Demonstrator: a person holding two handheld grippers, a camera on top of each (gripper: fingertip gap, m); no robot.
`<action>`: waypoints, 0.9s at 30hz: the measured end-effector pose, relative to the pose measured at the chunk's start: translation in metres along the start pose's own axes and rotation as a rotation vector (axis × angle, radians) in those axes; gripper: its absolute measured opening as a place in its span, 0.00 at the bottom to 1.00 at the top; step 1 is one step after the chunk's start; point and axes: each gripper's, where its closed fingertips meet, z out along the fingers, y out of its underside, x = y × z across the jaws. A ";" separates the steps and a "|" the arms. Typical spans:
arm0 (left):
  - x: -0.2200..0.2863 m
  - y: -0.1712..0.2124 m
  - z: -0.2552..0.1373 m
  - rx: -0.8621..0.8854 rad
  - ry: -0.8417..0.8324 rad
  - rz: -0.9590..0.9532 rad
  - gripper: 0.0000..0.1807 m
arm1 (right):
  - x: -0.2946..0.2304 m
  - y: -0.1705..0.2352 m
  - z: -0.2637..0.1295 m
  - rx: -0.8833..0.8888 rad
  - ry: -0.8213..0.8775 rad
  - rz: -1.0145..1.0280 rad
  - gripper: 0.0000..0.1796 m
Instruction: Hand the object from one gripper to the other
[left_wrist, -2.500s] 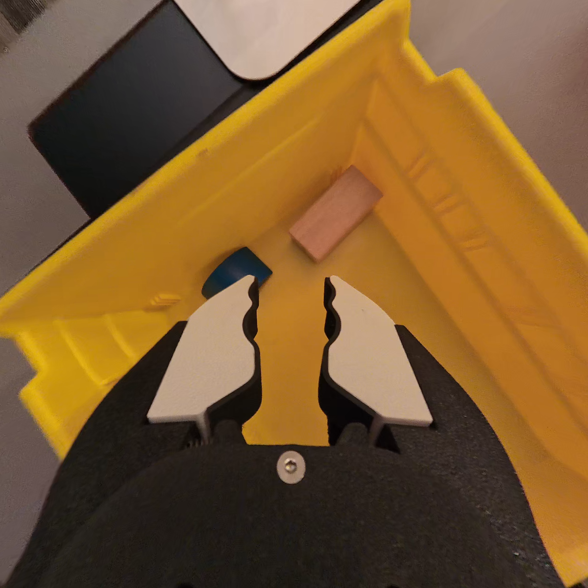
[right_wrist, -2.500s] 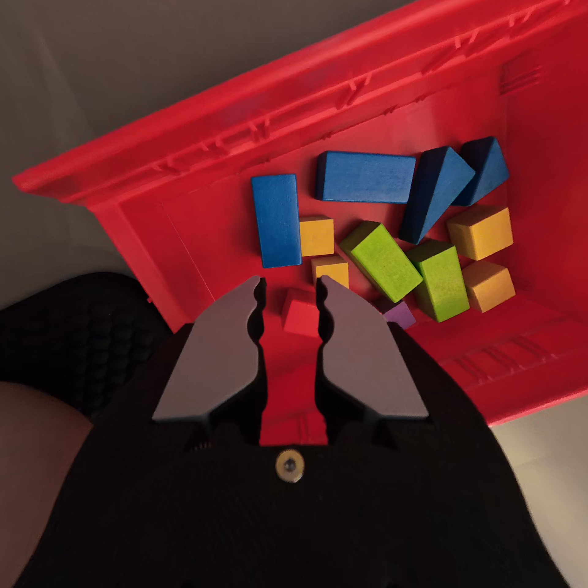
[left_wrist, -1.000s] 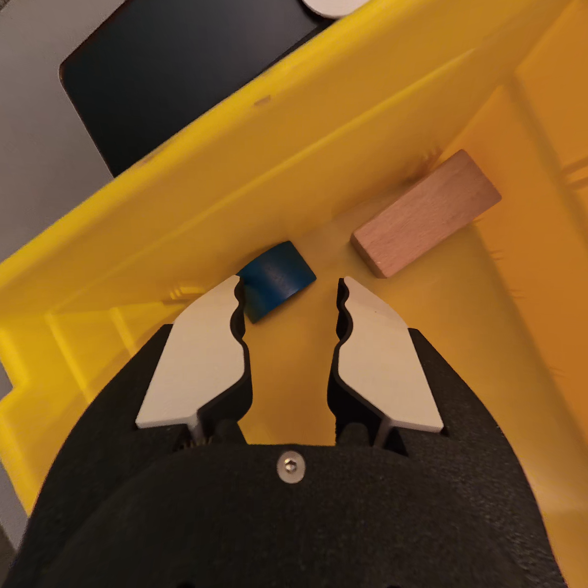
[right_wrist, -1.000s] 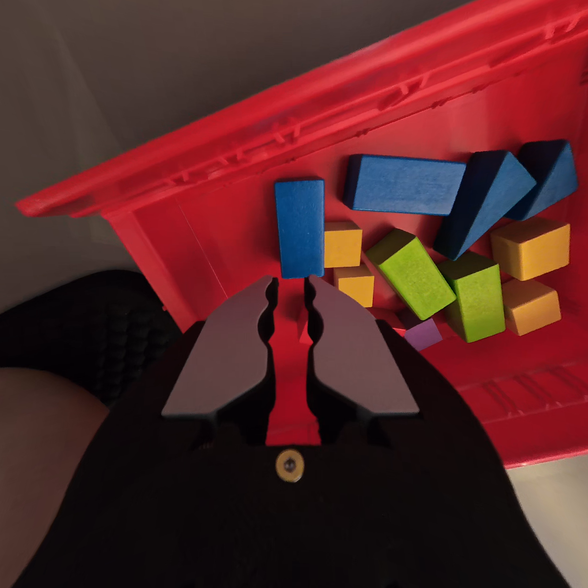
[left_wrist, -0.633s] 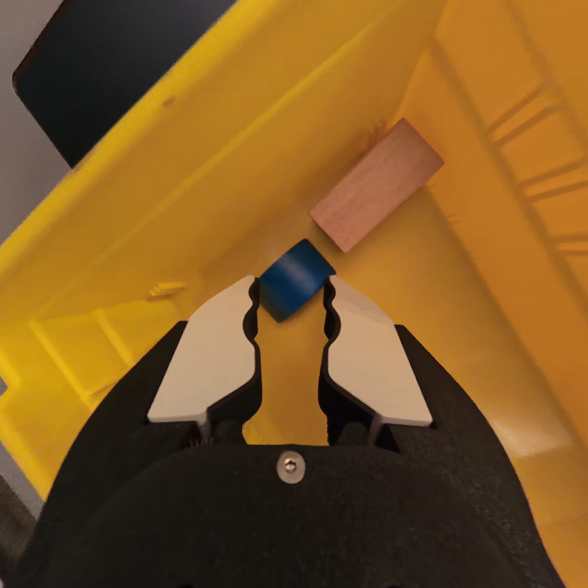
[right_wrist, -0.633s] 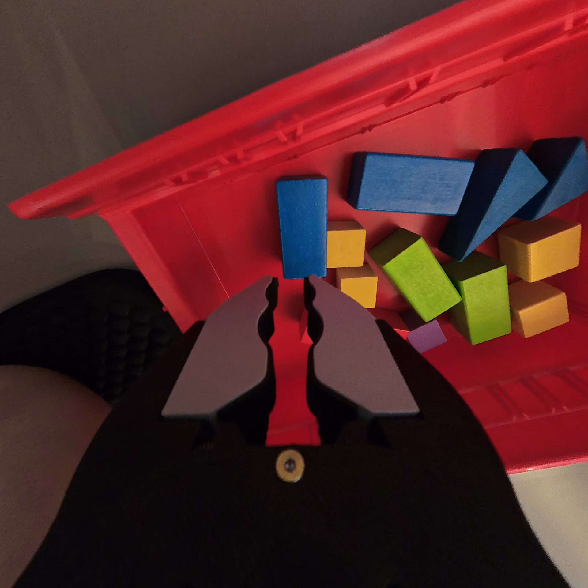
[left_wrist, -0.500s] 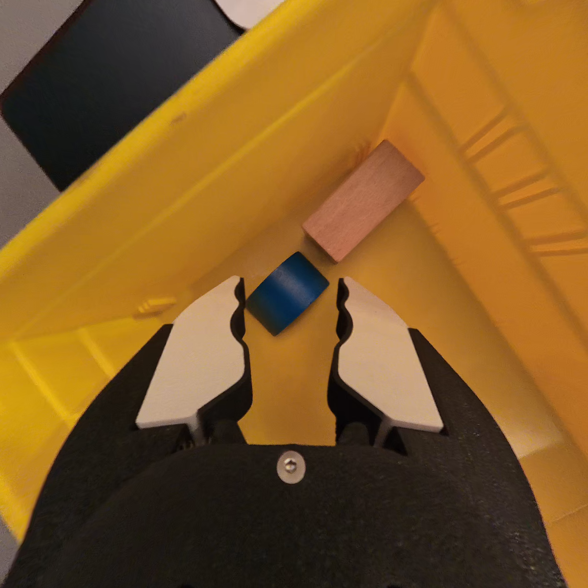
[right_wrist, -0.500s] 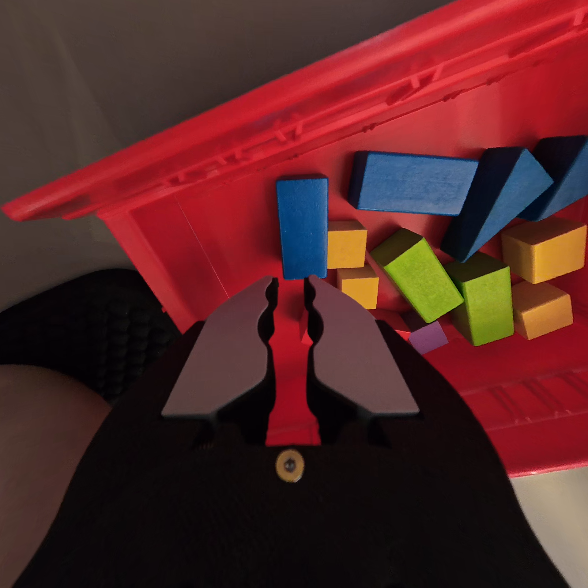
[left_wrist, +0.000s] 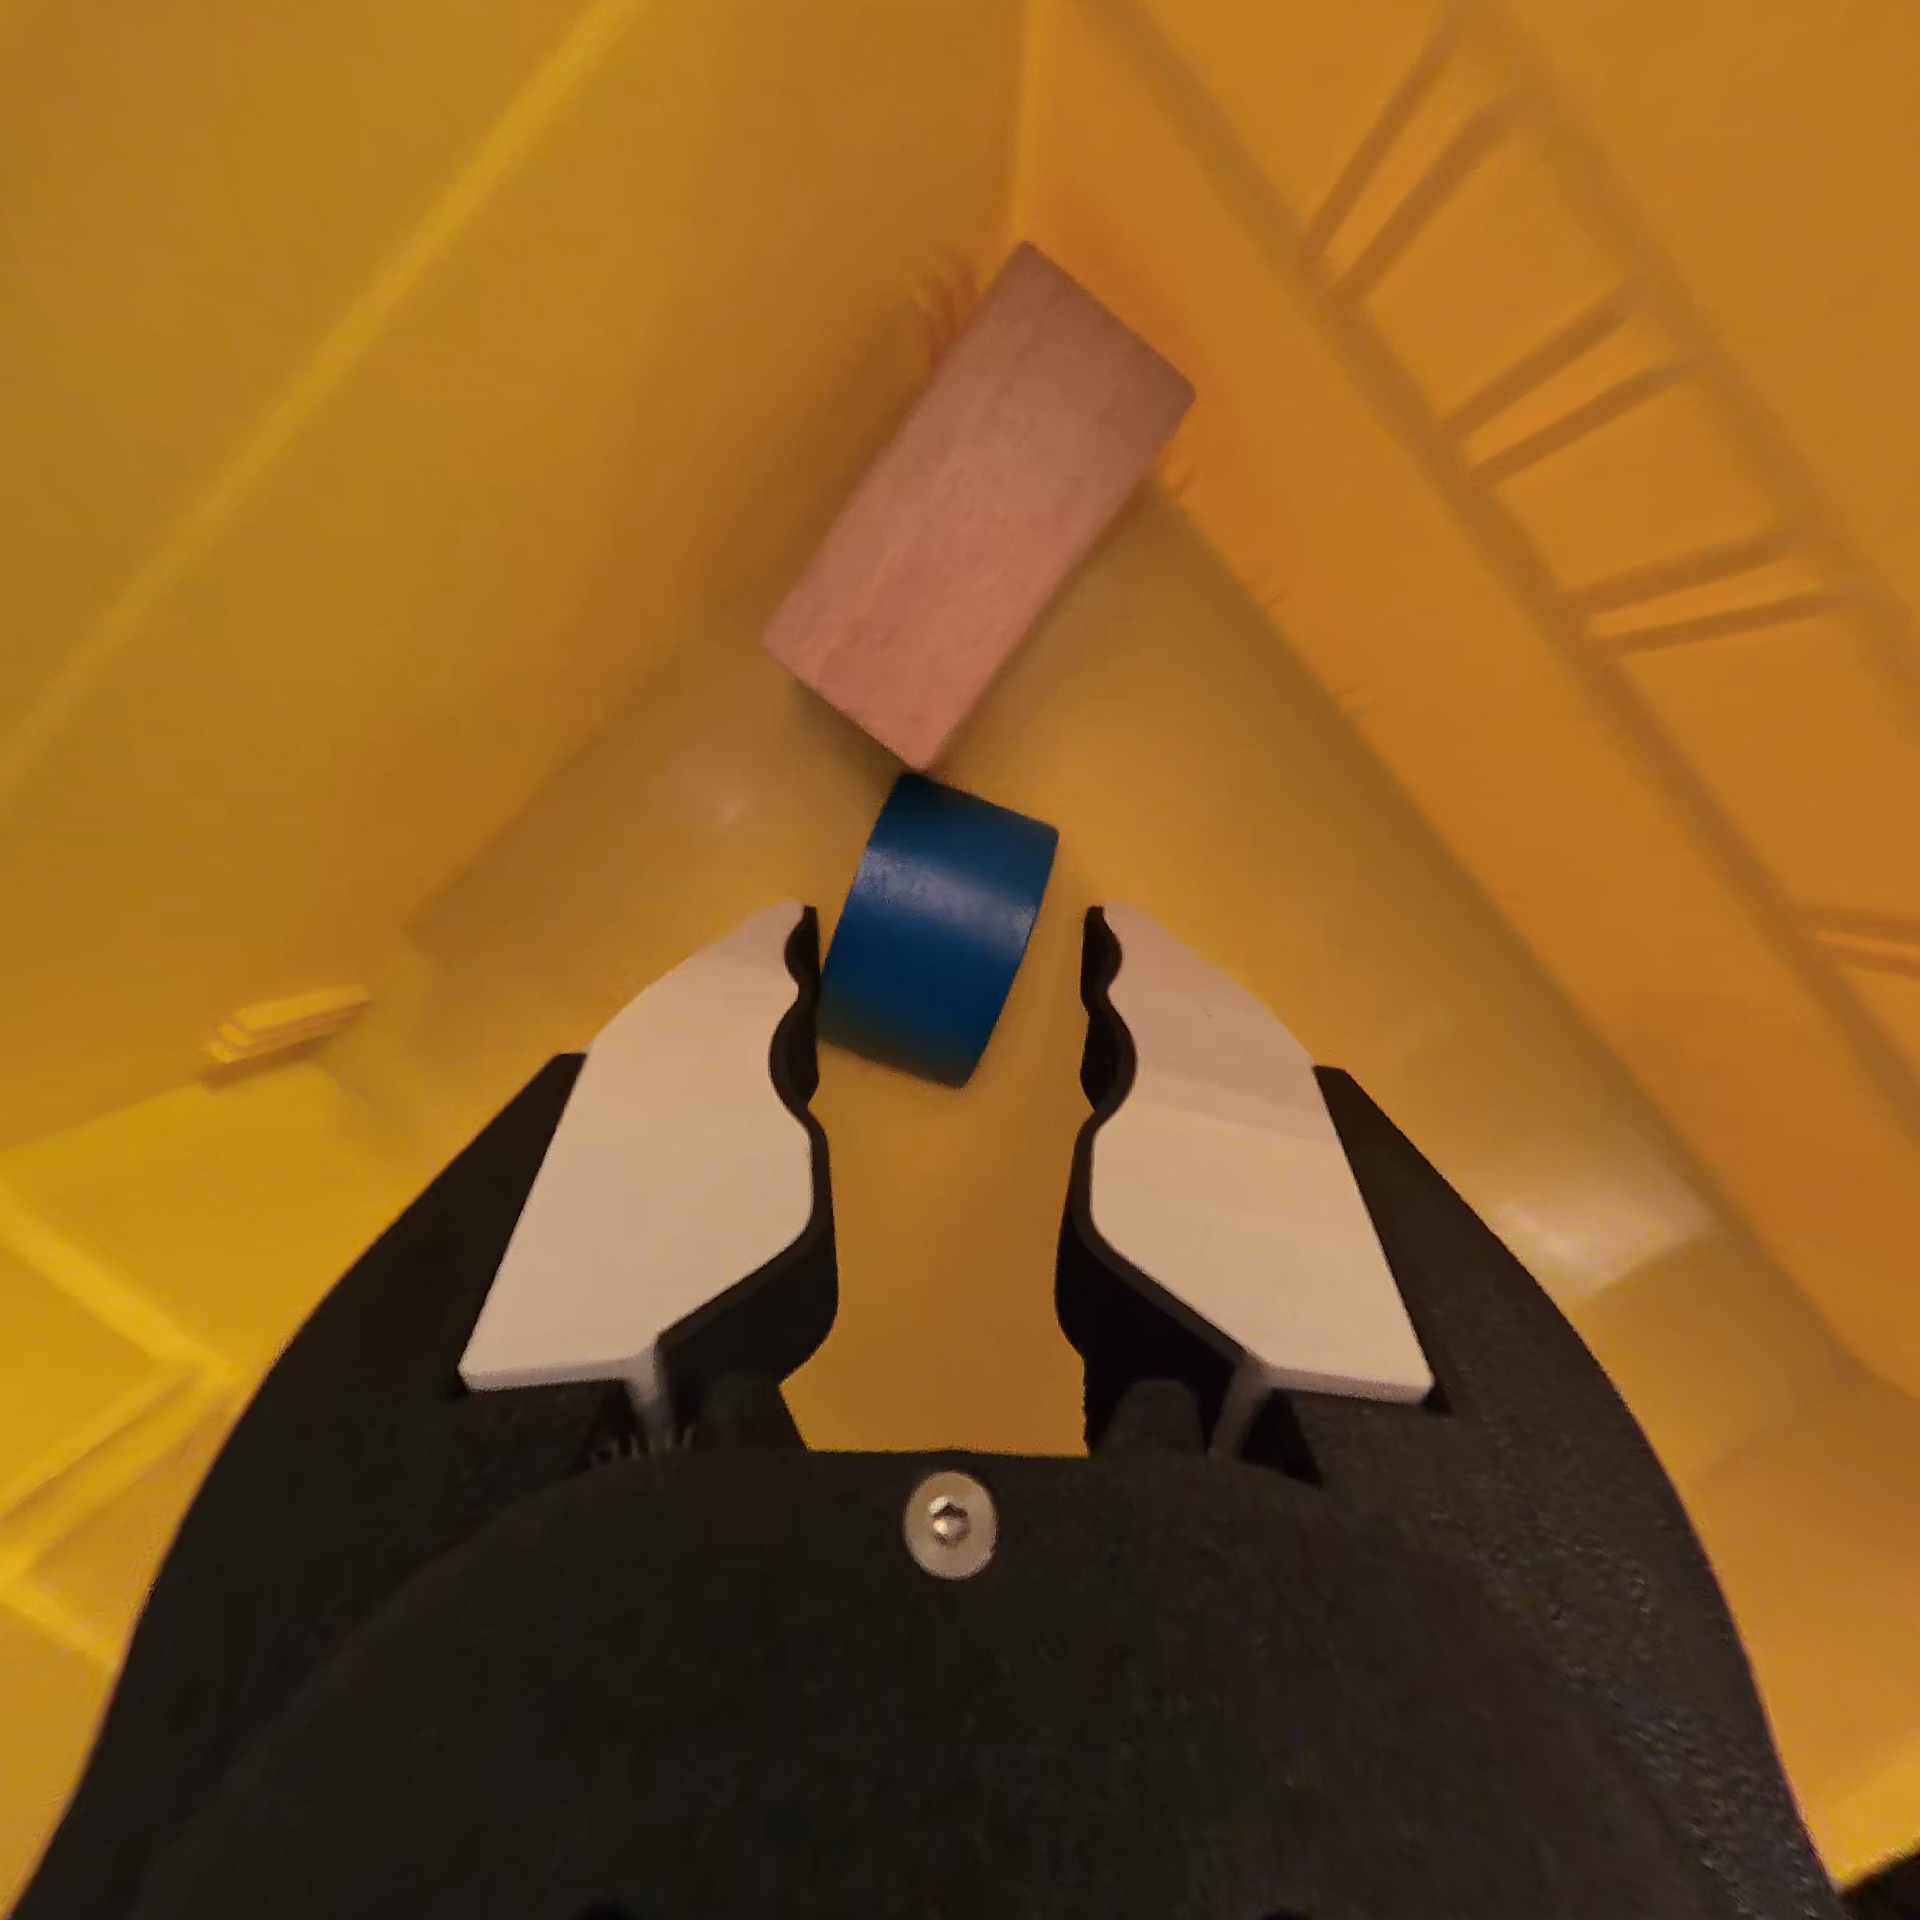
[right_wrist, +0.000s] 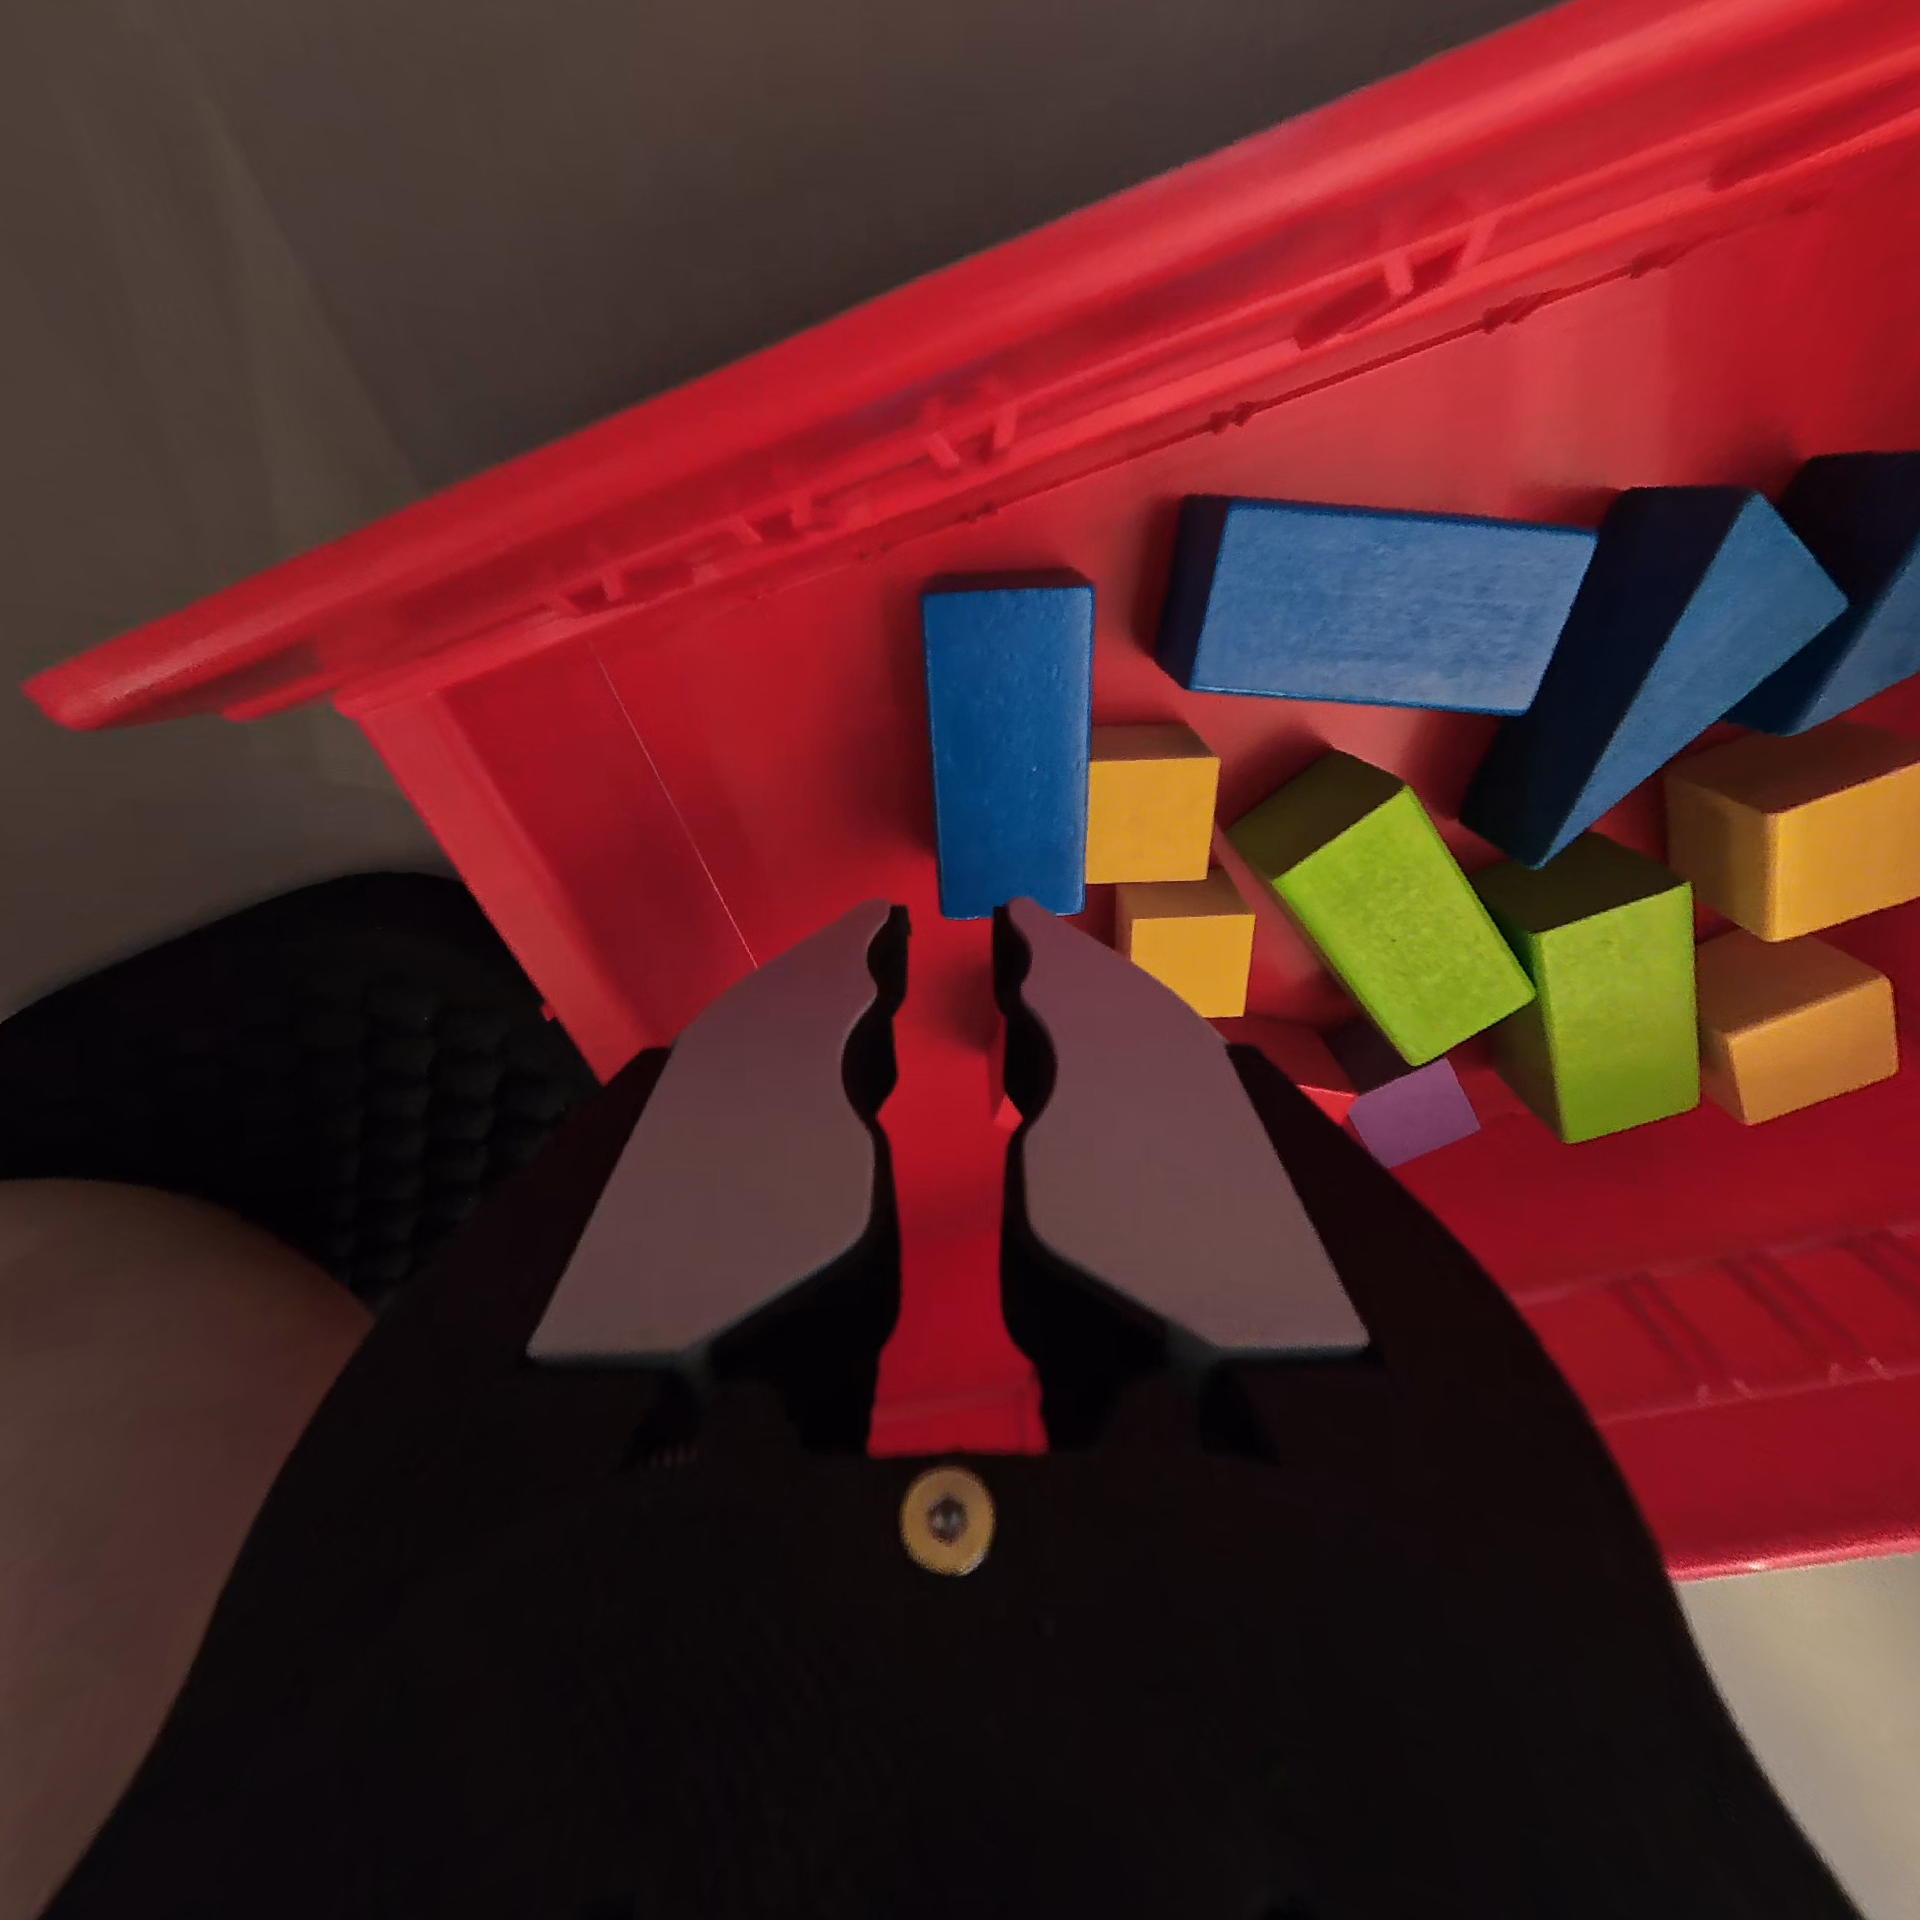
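Cylinder (left_wrist: 940, 940), blue, lies in yellow bin (left_wrist: 312, 520) between spread fingers of left gripper (left_wrist: 948, 914), touching the left one. Likely light, rigid, smooth wood; clamp flat ends. Right gripper (right_wrist: 951, 914) nearly closed, empty.

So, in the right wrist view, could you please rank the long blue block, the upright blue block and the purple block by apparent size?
1. Long blue block, largest.
2. Upright blue block.
3. Purple block, smallest, though partly hidden.
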 end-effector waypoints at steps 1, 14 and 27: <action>0.002 0.003 -0.001 -0.013 0.015 -0.002 0.26 | 0.000 0.000 0.000 -0.001 0.000 0.000 0.09; 0.004 0.006 -0.003 -0.022 0.027 0.037 0.18 | -0.002 0.001 0.003 -0.021 -0.017 0.002 0.09; -0.006 0.012 -0.016 -0.067 -0.068 0.061 0.18 | 0.000 -0.001 0.000 -0.008 0.003 -0.002 0.09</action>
